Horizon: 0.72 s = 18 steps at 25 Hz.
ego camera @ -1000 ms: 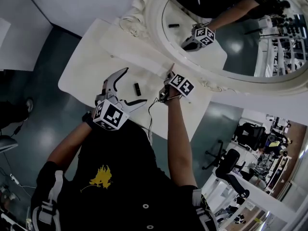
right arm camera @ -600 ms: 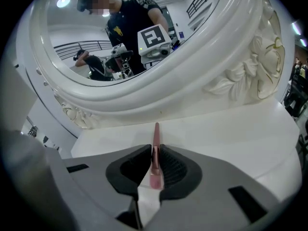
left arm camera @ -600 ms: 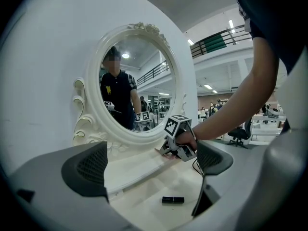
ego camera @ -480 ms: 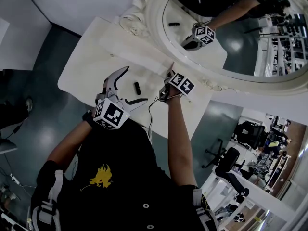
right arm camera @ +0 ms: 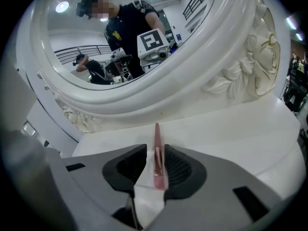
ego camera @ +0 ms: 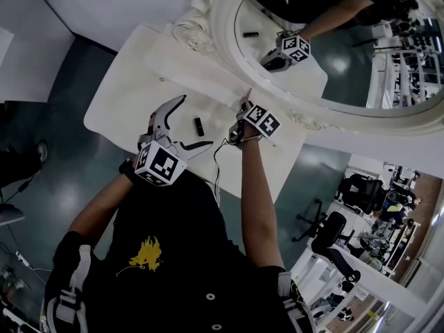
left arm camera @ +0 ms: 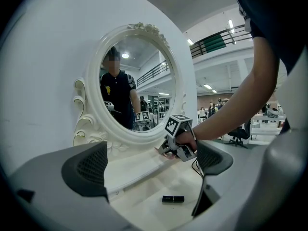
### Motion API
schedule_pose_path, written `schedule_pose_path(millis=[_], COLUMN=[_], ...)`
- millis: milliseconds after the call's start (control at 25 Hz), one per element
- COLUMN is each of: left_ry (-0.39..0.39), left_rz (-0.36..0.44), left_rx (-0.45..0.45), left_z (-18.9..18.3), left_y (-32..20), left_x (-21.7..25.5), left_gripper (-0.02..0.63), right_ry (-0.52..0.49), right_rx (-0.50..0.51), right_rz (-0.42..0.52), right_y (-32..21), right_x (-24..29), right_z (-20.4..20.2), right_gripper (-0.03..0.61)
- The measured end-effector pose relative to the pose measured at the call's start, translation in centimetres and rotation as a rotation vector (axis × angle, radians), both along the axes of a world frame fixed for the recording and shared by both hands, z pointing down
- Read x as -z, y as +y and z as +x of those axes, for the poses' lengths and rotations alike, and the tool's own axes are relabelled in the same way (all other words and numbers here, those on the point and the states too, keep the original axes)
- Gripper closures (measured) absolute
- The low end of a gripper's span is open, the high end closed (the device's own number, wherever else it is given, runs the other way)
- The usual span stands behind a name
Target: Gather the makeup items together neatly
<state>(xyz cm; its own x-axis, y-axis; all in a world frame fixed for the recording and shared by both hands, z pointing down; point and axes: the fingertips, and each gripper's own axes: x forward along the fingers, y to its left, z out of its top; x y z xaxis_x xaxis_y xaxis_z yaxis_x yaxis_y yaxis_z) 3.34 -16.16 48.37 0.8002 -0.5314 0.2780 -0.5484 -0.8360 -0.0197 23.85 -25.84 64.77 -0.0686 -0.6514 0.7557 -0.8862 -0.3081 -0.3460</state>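
Before the mirror (left arm camera: 91, 76), the left gripper (left arm camera: 149, 167) hovers with its jaws spread wide and empty, and the short black tube (left arm camera: 173, 199) lies untouched on the worktop (ego camera: 125, 96) just ahead of them. Right of that, at the mirror's foot, the right gripper (right arm camera: 155, 165) has just been easing its jaws apart around a slim pink pencil (right arm camera: 157, 146) that rests on the ledge (right arm camera: 226, 129) under the mirror and looks released rather than squeezed. This reads as setting one item down; next, the right gripper should back off without dragging the pencil, and the black tube needs bringing beside it.
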Motion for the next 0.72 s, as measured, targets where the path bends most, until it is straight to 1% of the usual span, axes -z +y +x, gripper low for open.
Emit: schedule_pose_path(millis=[160, 400, 560, 720], left_ry=[0.001, 0.005, 0.01, 0.002], left_rz=[-0.002, 0.004, -0.009, -0.012], left_rx=[0.0, 0.003, 0.005, -0.013], left_z=[-0.2, -0.9, -1.4, -0.8], left_y=[0.2, 0.5, 0.9, 1.6], left_x=[-0.1, 0.5, 0.5, -0.1], left_gripper=[0.035, 0.035, 0.035, 0.035], right_ry=[0.006, 0.023, 0.085, 0.167], right_rx=[-0.016, -0.022, -0.014, -0.007], right_rz=[0.003, 0.055, 0.073, 0.05], right_y=[0.3, 1.9, 4.6, 7.6], right_x=[0.1, 1.9, 3.0, 2.3], right_z=[0.2, 0.9, 2.4, 4.8], right_gripper=[0.42, 0.414, 0.414, 0.414])
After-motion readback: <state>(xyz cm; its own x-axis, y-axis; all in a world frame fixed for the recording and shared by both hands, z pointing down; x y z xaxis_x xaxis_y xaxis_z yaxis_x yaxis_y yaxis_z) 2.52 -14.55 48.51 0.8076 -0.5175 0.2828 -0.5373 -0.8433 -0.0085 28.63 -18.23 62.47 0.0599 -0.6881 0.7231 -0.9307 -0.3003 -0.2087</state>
